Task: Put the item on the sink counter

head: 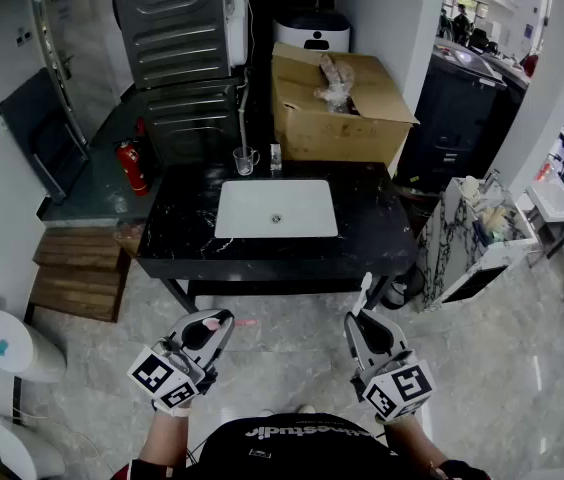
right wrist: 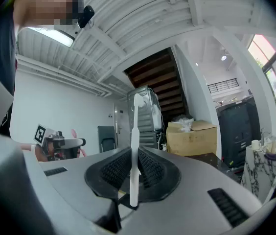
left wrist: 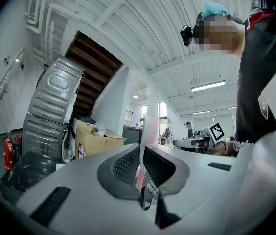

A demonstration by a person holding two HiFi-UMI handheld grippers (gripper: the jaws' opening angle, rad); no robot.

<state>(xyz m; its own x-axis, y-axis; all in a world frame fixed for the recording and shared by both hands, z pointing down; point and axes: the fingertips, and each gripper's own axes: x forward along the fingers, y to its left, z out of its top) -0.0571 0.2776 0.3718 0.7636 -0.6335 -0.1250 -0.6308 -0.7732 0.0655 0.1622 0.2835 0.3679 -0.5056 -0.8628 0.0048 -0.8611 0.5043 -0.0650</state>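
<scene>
The black marble sink counter (head: 177, 228) with its white basin (head: 276, 209) stands ahead of me, some way beyond both grippers. My left gripper (head: 214, 326) is shut on a pink toothbrush (left wrist: 147, 141), whose head sticks out past the jaws (head: 210, 323). On the right, my right gripper (head: 362, 320) is shut on a white toothbrush (right wrist: 135, 131), which stands upright above the jaws (head: 364, 292). Both grippers hang over the floor in front of the counter, at about the same height.
A clear glass cup (head: 245, 160) and a small bottle (head: 275, 158) stand at the counter's back edge. Behind them is an open cardboard box (head: 337, 108). A red fire extinguisher (head: 133, 167) and wooden steps (head: 77, 273) are at the left, a marble-patterned cabinet (head: 477, 238) at the right.
</scene>
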